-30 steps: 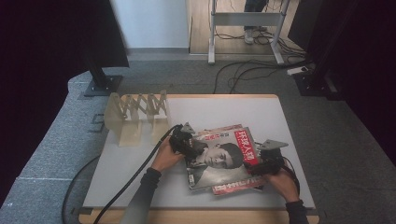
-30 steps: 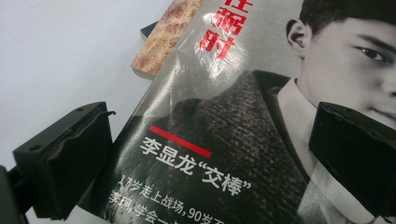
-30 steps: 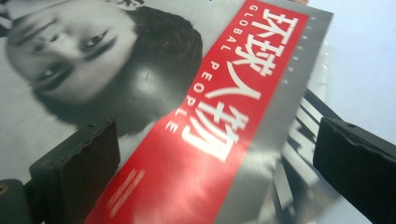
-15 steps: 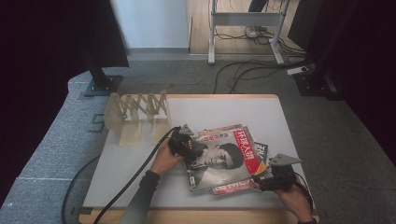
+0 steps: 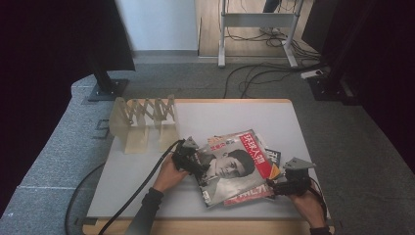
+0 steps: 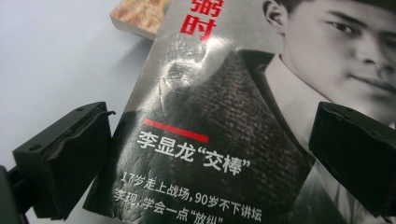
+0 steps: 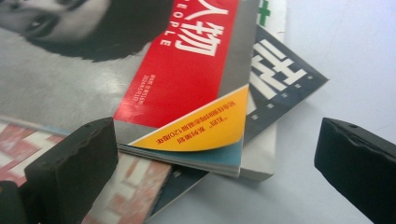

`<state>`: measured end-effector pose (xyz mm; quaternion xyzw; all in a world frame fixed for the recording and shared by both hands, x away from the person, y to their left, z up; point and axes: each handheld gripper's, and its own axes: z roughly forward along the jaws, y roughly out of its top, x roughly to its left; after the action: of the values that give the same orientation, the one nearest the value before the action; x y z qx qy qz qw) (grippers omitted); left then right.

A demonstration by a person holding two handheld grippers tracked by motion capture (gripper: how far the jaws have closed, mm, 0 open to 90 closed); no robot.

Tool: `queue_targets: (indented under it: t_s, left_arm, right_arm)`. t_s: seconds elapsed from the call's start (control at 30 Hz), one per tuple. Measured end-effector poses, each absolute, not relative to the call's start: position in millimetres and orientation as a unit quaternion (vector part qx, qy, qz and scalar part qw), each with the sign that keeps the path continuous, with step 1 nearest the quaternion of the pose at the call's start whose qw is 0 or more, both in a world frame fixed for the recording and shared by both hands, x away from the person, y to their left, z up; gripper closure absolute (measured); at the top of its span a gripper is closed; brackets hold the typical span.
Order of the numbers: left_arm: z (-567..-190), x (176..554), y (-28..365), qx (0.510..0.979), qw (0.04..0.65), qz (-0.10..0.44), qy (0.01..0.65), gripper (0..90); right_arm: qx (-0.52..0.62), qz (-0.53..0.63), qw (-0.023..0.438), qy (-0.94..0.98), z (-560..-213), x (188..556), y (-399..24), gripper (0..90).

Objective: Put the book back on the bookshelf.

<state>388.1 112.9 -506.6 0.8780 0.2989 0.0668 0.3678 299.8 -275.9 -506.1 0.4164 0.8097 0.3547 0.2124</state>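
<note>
A loose stack of magazines lies on the grey table (image 5: pixel 230 117), right of centre. The top magazine (image 5: pixel 235 166) has a black-and-white portrait cover with a red title band. My left gripper (image 5: pixel 197 164) rests at its left edge, open; in the left gripper view the cover (image 6: pixel 224 93) lies between and below the spread jaws of the left gripper (image 6: pixel 210 128). My right gripper (image 5: pixel 277 186) sits at the stack's near right corner, open. In the right gripper view the right gripper (image 7: pixel 217 140) frames the cover's yellow corner (image 7: pixel 201 130), nothing clamped.
A wooden accordion-style rack (image 5: pixel 144 122) stands at the table's back left. Under the top cover lie a dark magazine (image 7: pixel 280 70) and a red-patterned one (image 7: pixel 135 186). Cables trail from both grippers. Beyond the table are a stand base (image 5: pixel 105 90) and floor cables (image 5: pixel 254 73).
My right gripper has drawn back from the stack toward the near right edge of the table. The left gripper has hardly moved at the cover's left edge.
</note>
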Motion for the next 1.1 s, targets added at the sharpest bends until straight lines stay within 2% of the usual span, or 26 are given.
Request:
queue_targets:
  t_s: [1.1]
  left_arm:
    - [-510.2, 324.6, 102.1, 0.878, 0.373, 0.051, 0.296, 0.0]
  right_arm:
    - [0.461, 0.304, 0.237, 0.799, -501.4, 382.0, -290.2, 0.0]
